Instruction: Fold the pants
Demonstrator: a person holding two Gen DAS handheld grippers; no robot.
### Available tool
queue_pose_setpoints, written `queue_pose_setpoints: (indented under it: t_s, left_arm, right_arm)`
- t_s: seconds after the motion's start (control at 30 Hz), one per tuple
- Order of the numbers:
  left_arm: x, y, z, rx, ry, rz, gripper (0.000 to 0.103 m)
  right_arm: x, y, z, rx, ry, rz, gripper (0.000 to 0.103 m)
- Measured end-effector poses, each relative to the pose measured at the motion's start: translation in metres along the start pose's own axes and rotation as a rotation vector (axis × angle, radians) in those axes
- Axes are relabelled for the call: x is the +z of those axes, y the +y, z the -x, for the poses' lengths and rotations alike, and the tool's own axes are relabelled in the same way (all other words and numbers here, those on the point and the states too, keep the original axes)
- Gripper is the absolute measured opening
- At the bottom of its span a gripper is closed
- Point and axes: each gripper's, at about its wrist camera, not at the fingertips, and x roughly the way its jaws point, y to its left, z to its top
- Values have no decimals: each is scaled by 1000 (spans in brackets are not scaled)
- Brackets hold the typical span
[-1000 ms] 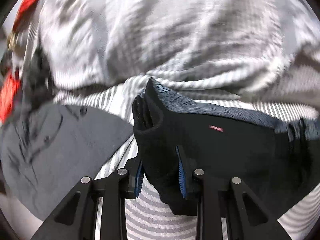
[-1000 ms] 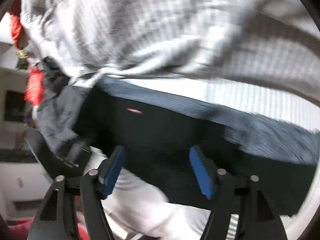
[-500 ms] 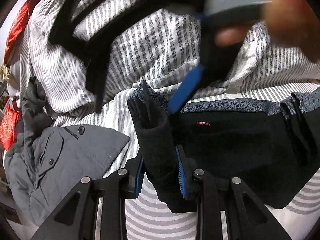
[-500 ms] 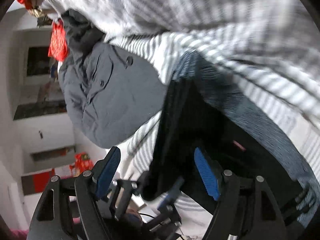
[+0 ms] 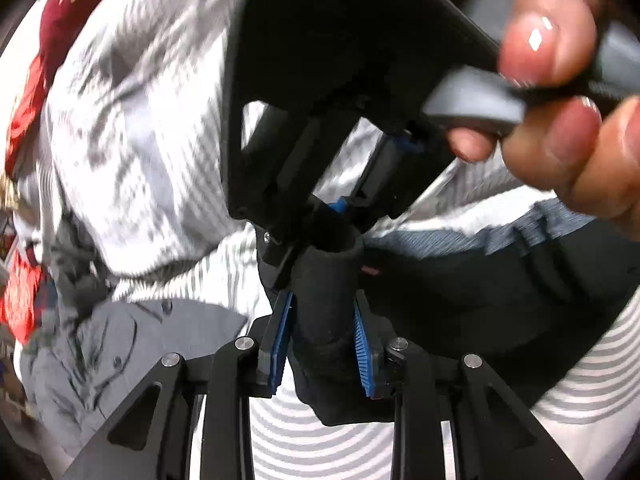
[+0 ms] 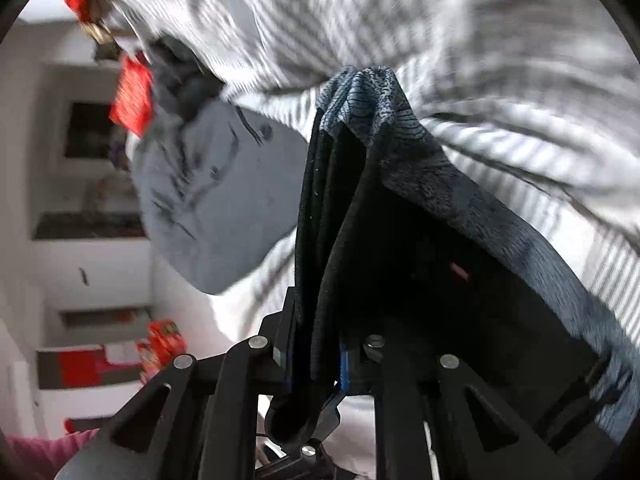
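The black pants (image 5: 460, 292) with a blue-grey patterned waistband lie on striped bedding. My left gripper (image 5: 320, 340) is shut on a bunched corner of the pants. My right gripper (image 6: 316, 364) is shut on the same folded corner of the pants (image 6: 420, 240), whose edge rises up from the jaws. In the left wrist view the right gripper's body (image 5: 328, 80) and the hand holding it fill the top, directly above my left fingers.
A grey buttoned garment (image 5: 132, 344) lies to the left on the grey-and-white striped bedding (image 5: 132, 140); it also shows in the right wrist view (image 6: 216, 200). Red items (image 6: 132, 96) and white shelving (image 6: 92, 264) stand at the left.
My right gripper has come in over the left one and closed on the same corner of the pants. The left gripper has kept its hold.
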Motion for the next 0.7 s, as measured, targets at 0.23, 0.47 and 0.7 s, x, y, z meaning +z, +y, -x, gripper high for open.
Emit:
queue_pose_setpoints:
  t_s: [0.23, 0.47, 0.7]
  left_arm:
    - [43, -62, 62, -125, -106, -79, 30]
    - [71, -167, 106, -279, -161, -200, 30]
    - [80, -265, 101, -385, -112, -280, 30]
  right_arm:
    - [-70, -38, 106, 88, -202, -83, 17]
    - [-168, -112, 197, 121, -391, -213, 17]
    - [-243, -199, 229, 86, -484, -381, 17]
